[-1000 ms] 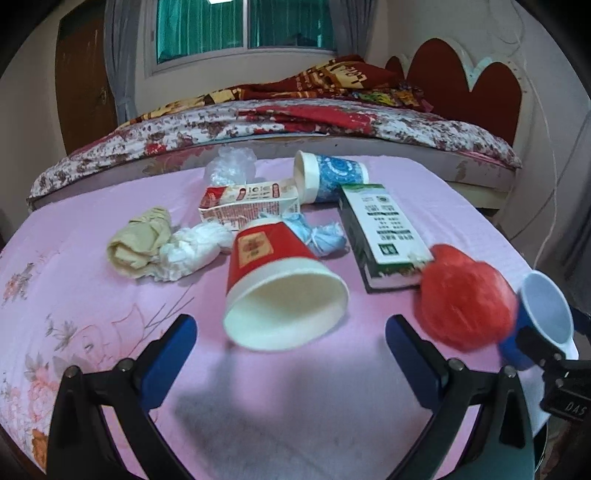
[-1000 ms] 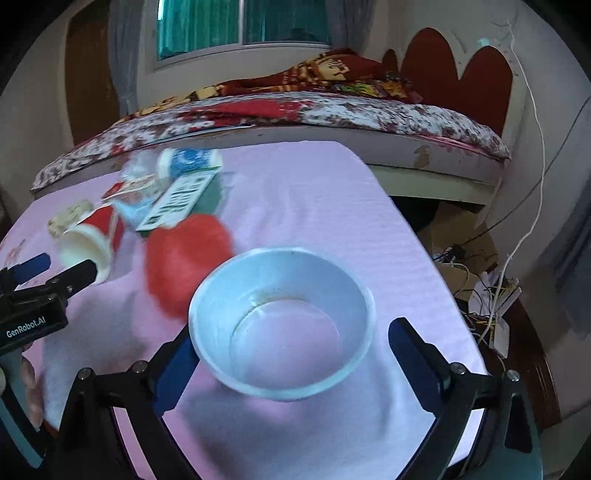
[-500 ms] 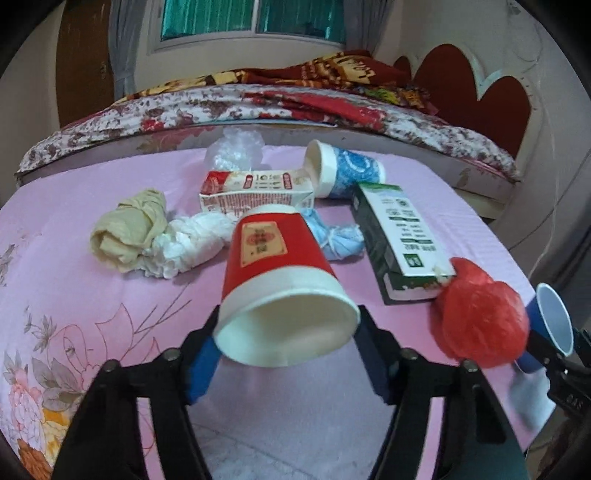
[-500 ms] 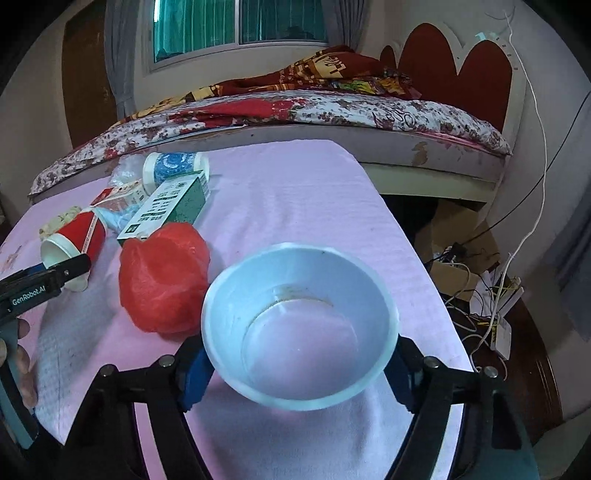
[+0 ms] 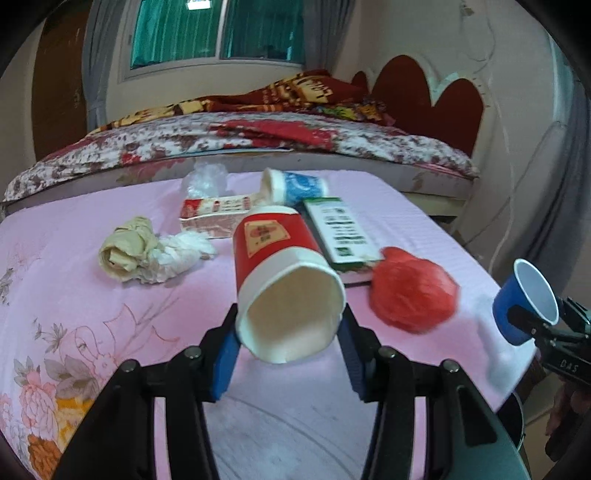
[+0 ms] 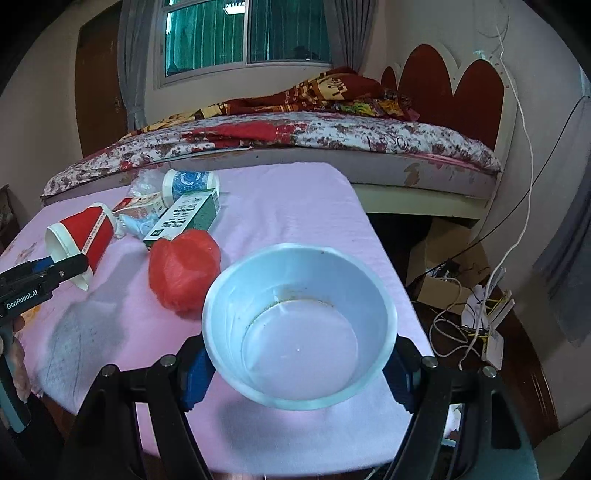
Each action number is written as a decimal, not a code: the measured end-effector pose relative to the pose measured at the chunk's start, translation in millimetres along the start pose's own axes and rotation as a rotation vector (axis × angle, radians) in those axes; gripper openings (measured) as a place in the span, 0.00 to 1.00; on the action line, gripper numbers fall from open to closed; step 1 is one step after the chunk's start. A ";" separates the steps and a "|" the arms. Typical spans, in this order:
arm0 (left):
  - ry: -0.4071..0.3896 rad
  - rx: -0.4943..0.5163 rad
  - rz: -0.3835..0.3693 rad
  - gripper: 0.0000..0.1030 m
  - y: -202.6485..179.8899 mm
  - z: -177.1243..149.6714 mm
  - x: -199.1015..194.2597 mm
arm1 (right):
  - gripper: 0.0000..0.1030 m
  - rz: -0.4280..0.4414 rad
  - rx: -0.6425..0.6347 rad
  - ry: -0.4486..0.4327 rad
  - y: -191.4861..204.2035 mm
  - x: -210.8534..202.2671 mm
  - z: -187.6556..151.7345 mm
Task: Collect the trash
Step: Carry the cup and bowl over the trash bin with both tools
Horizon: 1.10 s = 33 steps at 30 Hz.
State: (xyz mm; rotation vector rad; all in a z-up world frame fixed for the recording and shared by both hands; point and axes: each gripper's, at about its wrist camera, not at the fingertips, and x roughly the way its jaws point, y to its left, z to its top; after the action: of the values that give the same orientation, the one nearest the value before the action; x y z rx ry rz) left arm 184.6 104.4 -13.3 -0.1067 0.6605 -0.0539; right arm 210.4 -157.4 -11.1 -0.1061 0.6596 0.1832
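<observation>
Left gripper (image 5: pixel 288 354) closing on red paper cup (image 5: pixel 284 280) near red bag (image 5: pixel 412 293), right gripper (image 6: pixel 295 373) clamping blue cup (image 6: pixel 299 325) beside that bag.

Bedroom with pale walls. Window (image 6: pixel 245 35) with teal curtains in far wall, grey drapes at each side. Brown wooden door (image 6: pixel 99 92) at left. Bed (image 6: pixel 295 136) under floral cover, crumpled red blanket (image 6: pixel 325 94), red scalloped headboard (image 6: pixel 447 96). Pink-clothed table (image 6: pixel 303 206) in foreground. Tangled white cables (image 6: pixel 465 325) on dark floor at right.
</observation>
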 end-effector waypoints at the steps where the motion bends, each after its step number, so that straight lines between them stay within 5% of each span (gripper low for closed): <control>1: -0.006 0.014 -0.014 0.49 -6.3 -2.2 -5.2 | 0.76 -0.002 -0.004 -0.005 -1.5 -6.2 -2.0; 16: -0.021 0.196 -0.176 0.49 -98.9 -28.4 -49.8 | 0.76 -0.067 0.029 -0.042 -50.2 -96.5 -49.2; 33: 0.047 0.403 -0.380 0.49 -208.0 -65.1 -60.8 | 0.77 -0.187 0.179 0.023 -140.7 -136.8 -120.4</control>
State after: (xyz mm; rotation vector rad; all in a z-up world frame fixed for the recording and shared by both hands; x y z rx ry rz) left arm 93.3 -102.3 -3.2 0.1596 0.6576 -0.5540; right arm 60.7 -332.4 -15.7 0.0019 0.6825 -0.0574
